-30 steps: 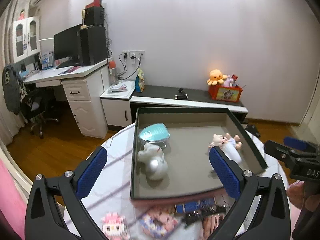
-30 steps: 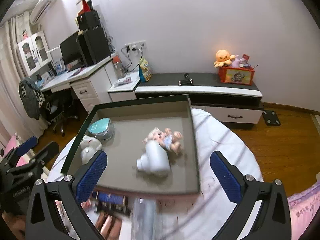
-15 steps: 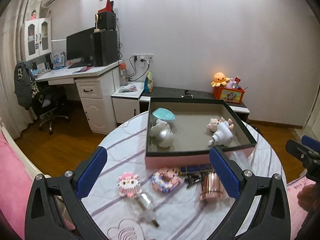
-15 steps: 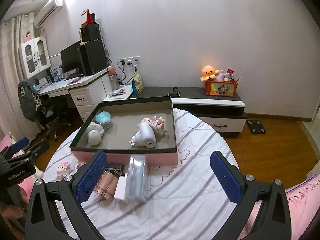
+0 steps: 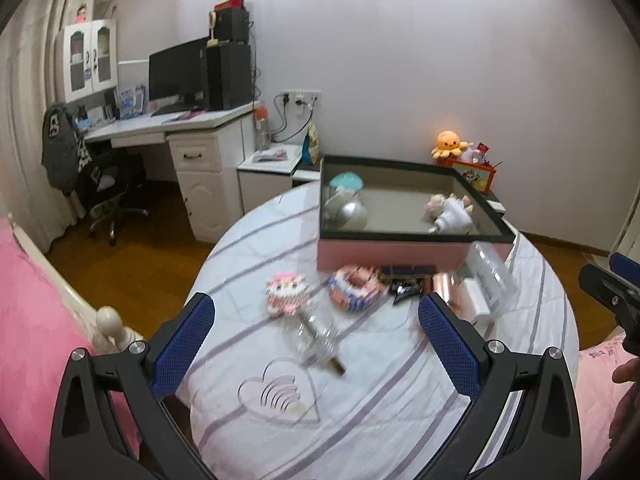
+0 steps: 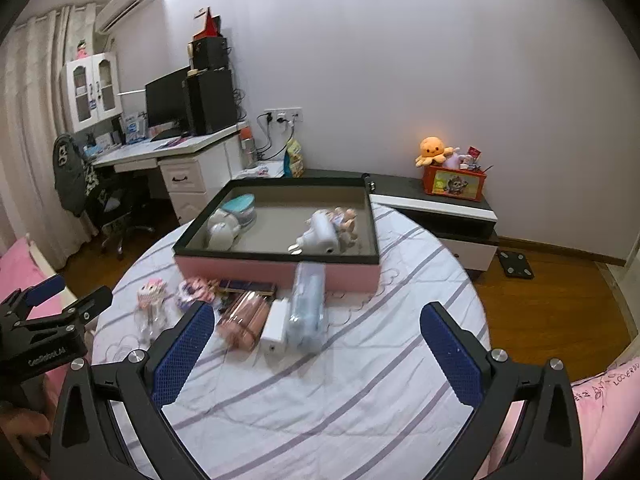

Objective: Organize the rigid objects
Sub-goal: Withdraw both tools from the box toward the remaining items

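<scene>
A pink box [image 5: 392, 255] [image 6: 276, 270] with a dark rim stands at the far side of the round table. Inside lie a teal round case [image 5: 346, 181] [image 6: 240, 204], a white rounded toy [image 5: 352, 214] [image 6: 222, 232], a white plug-like item [image 5: 452, 218] [image 6: 320, 236] and a small doll [image 6: 346, 216]. In front of the box lie a pink block figure [image 5: 288, 292] [image 6: 150, 294], a pink-blue block ring [image 5: 354, 286] [image 6: 196, 290], a rose-gold case [image 6: 244, 318], a white adapter [image 6: 275, 326] and a clear case [image 5: 490, 274] [image 6: 308, 308]. My left gripper [image 5: 316, 350] and right gripper [image 6: 316, 354] are open and empty, held back over the table's near edge.
The table wears a white cloth with purple stripes [image 6: 340, 392]. A clear heart-shaped plate [image 5: 280, 396] lies near the left gripper. Pink bedding [image 5: 28, 320] flanks the table. A desk [image 5: 180, 132] and a low cabinet [image 6: 436, 204] stand by the wall.
Both grippers have pulled back and away from the box, so the table's front and its loose objects have come into view. Both stayed open.
</scene>
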A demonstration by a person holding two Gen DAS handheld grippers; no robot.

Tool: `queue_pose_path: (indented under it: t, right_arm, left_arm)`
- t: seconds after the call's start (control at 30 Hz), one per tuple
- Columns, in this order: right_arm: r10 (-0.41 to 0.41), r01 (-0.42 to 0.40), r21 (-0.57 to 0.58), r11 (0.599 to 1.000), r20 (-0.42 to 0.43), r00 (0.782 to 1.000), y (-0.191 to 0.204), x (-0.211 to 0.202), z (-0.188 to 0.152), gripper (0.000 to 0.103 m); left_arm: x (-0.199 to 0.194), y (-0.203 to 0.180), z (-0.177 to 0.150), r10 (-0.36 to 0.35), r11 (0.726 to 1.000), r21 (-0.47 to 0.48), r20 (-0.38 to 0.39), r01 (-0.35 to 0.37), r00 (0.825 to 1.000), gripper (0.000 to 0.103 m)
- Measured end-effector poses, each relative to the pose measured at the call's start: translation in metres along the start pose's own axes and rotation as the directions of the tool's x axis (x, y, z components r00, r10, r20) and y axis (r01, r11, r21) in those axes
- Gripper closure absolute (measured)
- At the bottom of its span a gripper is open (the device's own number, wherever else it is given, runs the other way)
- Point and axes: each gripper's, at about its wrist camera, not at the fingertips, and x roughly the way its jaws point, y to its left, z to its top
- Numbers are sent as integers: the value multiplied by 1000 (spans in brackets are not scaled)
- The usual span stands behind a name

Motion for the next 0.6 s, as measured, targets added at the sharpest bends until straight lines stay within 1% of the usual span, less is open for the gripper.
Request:
queue_pose_path:
  t: [0.13, 0.23, 0.4, 0.6]
  right_arm:
    - [24, -24, -9, 1000, -17, 1000, 8, -1, -9, 0]
    - [37, -37, -9, 999, -29, 999, 13, 0, -14, 0]
    - [54, -55, -17, 998, -41, 998, 21, 0, -19, 0]
    - [63, -64, -12, 998, -48, 997, 22, -2, -26, 0]
  left_arm:
    - [-5, 7, -13, 13, 1000, -16, -10, -13, 1000, 0]
    - [-7, 9, -16, 20, 1000, -21, -14, -20, 1000, 0]
    - [-8, 6, -20, 17, 1000, -23, -19, -17, 1000, 0]
    - [-8, 1, -24, 12, 1000, -13, -31, -13, 999, 0]
